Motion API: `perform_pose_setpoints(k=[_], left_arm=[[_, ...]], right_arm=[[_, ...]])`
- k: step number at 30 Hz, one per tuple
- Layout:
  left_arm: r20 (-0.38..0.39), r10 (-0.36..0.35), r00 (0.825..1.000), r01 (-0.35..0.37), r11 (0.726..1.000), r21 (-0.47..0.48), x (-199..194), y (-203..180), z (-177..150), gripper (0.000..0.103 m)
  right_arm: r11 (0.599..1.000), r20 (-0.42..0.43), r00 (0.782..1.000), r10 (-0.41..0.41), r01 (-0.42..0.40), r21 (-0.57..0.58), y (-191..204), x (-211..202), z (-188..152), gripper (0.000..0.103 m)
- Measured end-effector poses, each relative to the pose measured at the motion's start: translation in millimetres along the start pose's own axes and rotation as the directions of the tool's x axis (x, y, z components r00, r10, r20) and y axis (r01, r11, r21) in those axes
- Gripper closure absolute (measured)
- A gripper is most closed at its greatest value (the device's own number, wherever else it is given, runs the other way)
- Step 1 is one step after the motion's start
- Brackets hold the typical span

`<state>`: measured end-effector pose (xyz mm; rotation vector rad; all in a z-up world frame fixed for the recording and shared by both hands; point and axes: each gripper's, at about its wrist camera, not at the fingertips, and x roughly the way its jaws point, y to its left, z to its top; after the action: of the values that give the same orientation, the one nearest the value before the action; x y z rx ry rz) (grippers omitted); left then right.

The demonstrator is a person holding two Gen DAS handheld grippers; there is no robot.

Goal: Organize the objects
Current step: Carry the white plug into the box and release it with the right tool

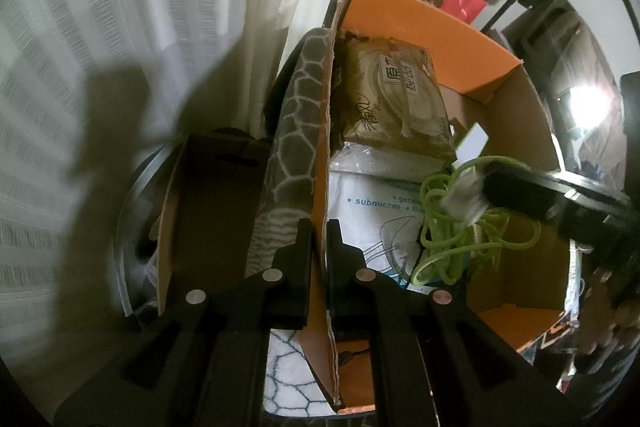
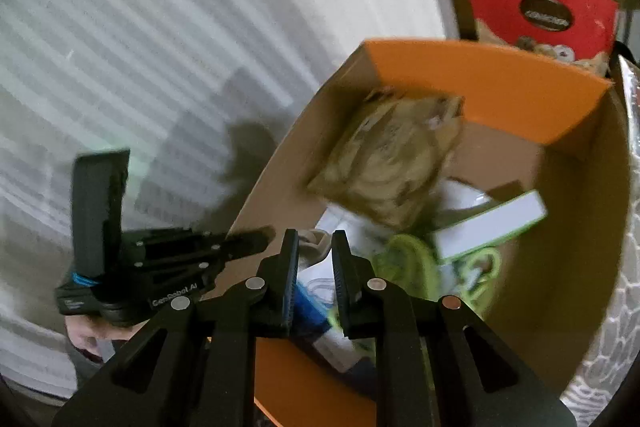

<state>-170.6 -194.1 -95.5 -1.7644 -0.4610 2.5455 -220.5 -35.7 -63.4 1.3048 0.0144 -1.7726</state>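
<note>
Both fisheye views are dim and warm-toned, ringed by a black vignette, with straight lines bowing hard toward the edges. In the left wrist view a blown-out glare patch (image 1: 590,103) burns at the right edge, and a broad soft shadow (image 1: 120,131) falls across the pale curtain (image 1: 120,7) at left. Most of this view is sharp, printed text readable at centre, though the green cord (image 1: 472,223) at lower right smears slightly. The right wrist view is motion-blurred throughout: the cardboard box (image 2: 500,79) and its contents streak, only the near black fingers (image 2: 290,267) stay crisp. A dark shadow (image 2: 248,147) sits on the curtain at centre-left.
</note>
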Motion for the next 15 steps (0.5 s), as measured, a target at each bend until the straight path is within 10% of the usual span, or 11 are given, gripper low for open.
perform_pose_setpoints(k=[15], left_arm=[[0.0,-0.001,1.0,0.001,1.0,-0.001,0,-1,0,0.097]], right_arm=[[0.992,-0.134,0.986,-0.099,0.088,-0.089,14,54,-12,0.087]])
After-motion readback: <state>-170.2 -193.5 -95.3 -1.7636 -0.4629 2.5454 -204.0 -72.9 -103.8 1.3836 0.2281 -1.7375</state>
